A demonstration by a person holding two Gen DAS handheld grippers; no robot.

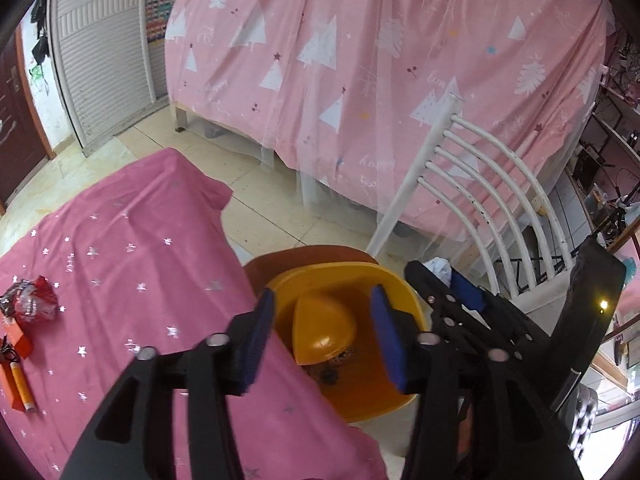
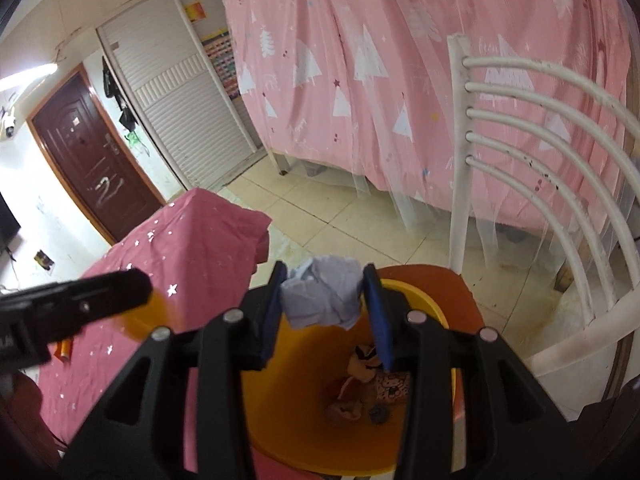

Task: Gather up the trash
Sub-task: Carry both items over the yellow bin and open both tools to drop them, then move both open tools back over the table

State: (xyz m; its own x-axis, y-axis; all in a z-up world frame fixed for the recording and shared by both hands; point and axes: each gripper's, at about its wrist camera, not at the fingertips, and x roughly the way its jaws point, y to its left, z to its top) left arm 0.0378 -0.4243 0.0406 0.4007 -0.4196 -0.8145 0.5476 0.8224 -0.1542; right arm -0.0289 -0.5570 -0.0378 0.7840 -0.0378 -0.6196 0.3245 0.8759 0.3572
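Now the yellow bin (image 2: 416, 300) stands on a chair beside the pink-clothed bench (image 1: 120, 240). Above it, the right hand-held gripper (image 2: 324, 300) grasps crumpled paper (image 2: 320, 296); the left hand-held gripper (image 1: 324, 340) hangs released, nothing between its pads.

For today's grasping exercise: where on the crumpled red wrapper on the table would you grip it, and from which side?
Grip the red wrapper across its raised, bunched middle, coming from above with the left gripper. It lies loose on the pink tablecloth, so the crumpled folds likely give the pads more to pinch than its flat edges.
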